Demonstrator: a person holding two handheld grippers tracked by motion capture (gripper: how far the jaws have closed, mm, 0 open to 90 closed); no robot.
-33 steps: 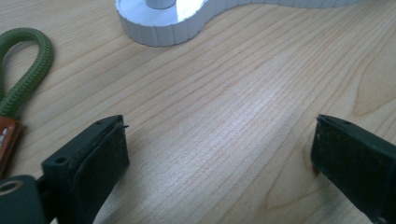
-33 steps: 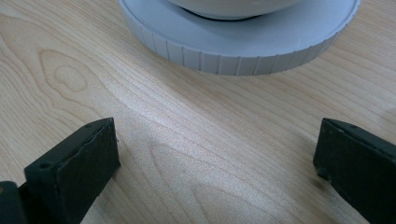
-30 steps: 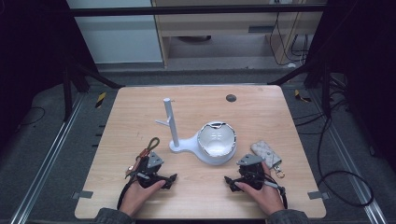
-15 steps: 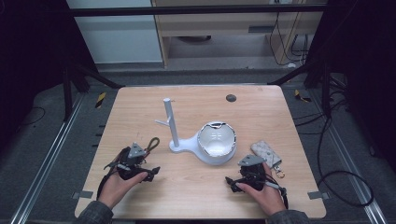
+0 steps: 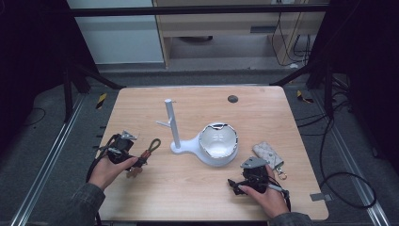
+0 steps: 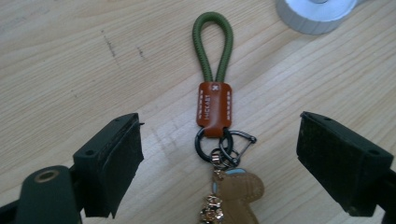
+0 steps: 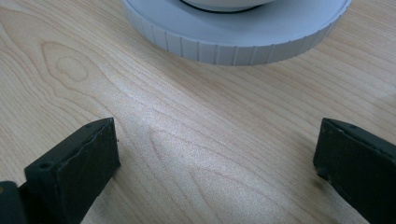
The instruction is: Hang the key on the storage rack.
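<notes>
A keychain with a green cord loop, a brown leather tab, black rings and a brown charm lies flat on the wooden table. My left gripper hovers over it, open. Its jaws have just been closing; the keychain lies between them and neither pad touches it. From above, the keychain sits at the table's left, with the left gripper at its near end. My right gripper is open over bare wood, facing the ribbed white base. In the high view the right gripper rests near the front edge.
A white stand with an upright post and a bowl sits mid-table. Its round foot lies just beyond the keychain. A patterned key pouch lies right of the bowl. A dark round spot marks the far side.
The left hand has moved left and away from the front edge, lifting a little, and now sits at the keychain's near end. The right hand and the keychain have not moved.
</notes>
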